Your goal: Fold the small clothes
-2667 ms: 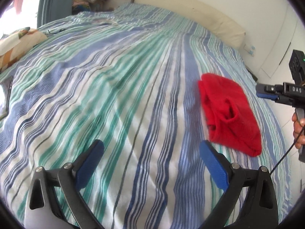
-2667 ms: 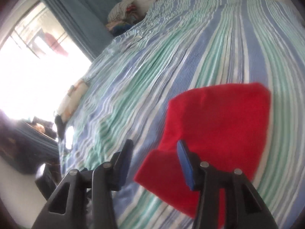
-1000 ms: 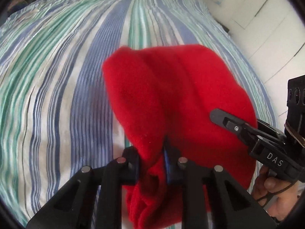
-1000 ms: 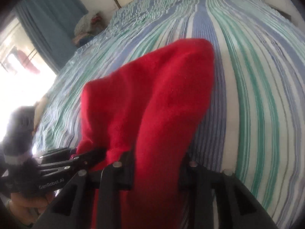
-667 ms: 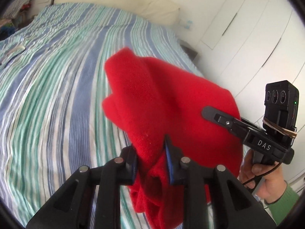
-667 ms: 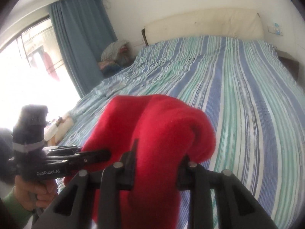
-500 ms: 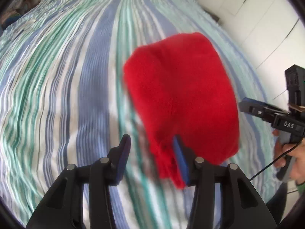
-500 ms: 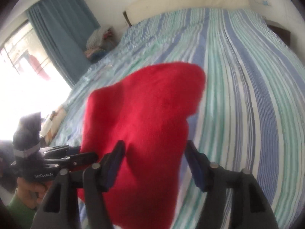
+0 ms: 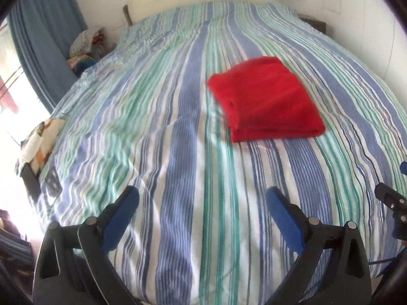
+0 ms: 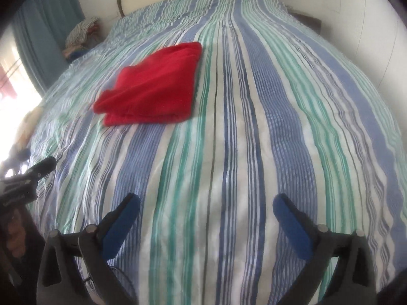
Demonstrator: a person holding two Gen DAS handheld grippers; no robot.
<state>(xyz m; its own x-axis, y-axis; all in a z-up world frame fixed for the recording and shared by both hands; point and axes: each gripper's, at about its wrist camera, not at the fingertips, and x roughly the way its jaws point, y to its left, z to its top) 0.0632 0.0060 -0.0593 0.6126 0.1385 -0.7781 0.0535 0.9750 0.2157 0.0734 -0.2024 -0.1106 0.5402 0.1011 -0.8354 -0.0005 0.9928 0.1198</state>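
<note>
The red garment [image 9: 264,99] lay folded flat on the striped bedspread [image 9: 178,152], well apart from both the left gripper [image 9: 202,204] and the right gripper [image 10: 206,212], whose blue-padded jaws stood spread wide, holding nothing.

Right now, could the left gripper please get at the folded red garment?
Probably yes: the left gripper is open, and only bare striped bedspread lies between it and the red garment.

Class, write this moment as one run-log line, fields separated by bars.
red cloth: folded, lying on striped bed | left gripper: open, empty, off cloth | right gripper: open, empty, off cloth
</note>
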